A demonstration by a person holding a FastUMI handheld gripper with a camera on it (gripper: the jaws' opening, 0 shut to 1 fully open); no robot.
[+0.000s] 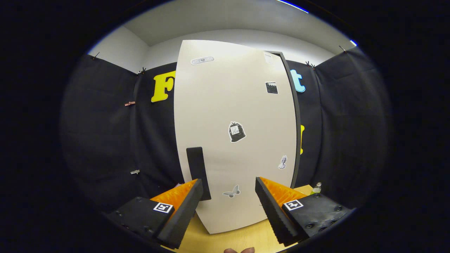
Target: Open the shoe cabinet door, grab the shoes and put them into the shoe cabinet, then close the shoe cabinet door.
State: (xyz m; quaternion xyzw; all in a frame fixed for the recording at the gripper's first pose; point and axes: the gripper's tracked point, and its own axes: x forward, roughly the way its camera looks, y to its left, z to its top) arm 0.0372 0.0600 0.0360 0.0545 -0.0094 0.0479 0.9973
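Nearest of all, the gripper (pixel 228 202) hangs over the pale wooden desk (pixel 242 237) with its jaws spread wide and holding nothing; a little of a hand (pixel 239 250) shows just below them. Right ahead of the fingers stands the shoe cabinet door (pixel 233 133), a tall flat panel of off-white board, upright on the desk, with its left edge nearer than its right, so it looks swung partly ajar, though how far cannot be told. A narrow dark handle (pixel 198 172) sits upright near the door's lower left edge, just beyond the left finger and very close to it. The door will likely behave as a stiff, light board turning on hinges at its far right side; its smooth face offers no purchase, so the handle or the free left edge seems the sensible place to take hold or push. Several small stickers dot the panel, among them a dark one at mid-height (pixel 236 132) and a butterfly shape (pixel 231 192) low down. Behind the right edge a dark cabinet frame (pixel 294 116) shows, and a small bottle (pixel 317 188) stands farther back to the right.
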